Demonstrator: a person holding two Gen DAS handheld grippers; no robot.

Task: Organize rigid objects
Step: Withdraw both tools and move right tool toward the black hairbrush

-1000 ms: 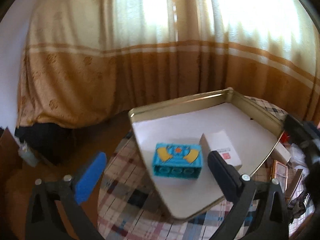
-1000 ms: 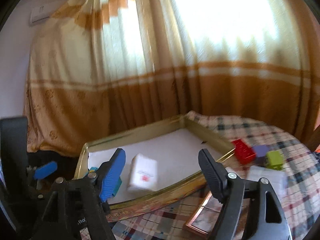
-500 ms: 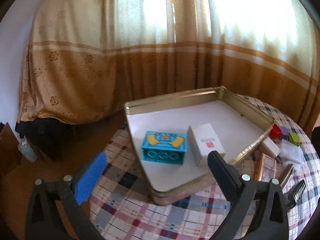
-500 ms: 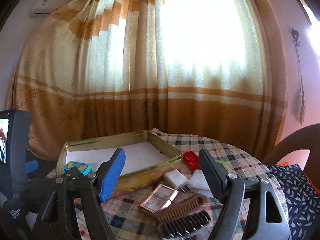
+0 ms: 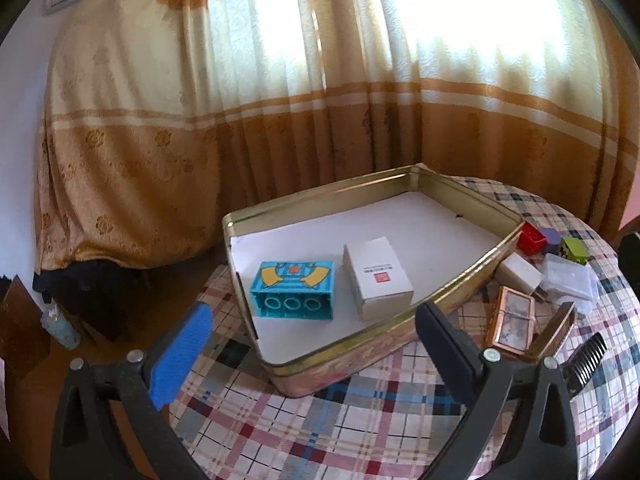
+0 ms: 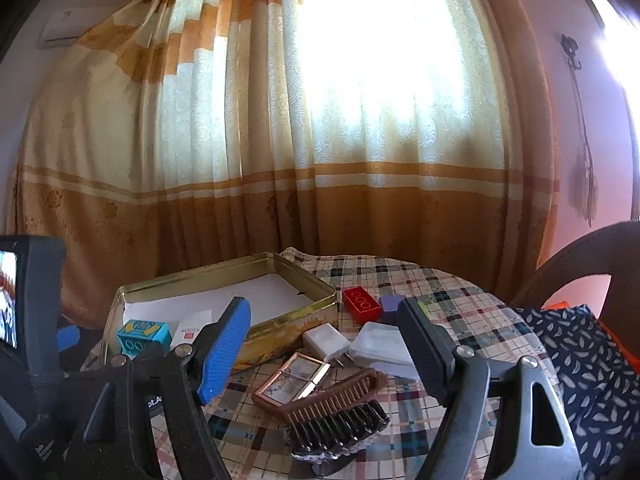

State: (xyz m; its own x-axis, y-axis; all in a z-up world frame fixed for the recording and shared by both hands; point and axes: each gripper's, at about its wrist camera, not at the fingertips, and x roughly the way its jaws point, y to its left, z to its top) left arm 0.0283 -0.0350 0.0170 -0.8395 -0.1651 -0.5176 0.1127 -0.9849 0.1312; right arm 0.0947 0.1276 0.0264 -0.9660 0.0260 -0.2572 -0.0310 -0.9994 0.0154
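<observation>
Left gripper (image 5: 312, 344): held open, nothing grasped.
Right gripper (image 6: 324, 344): held open, nothing grasped.
Tin (image 5: 360, 354): blue brick (image 5: 294, 290) seen at nine o'clock of white box (image 5: 378, 276).

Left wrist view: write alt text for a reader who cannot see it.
A gold tin tray on a plaid tablecloth holds a turquoise toy block and a white box, side by side. The open, empty left gripper hovers in front; small items lie right of the tray, curtains behind.
</observation>
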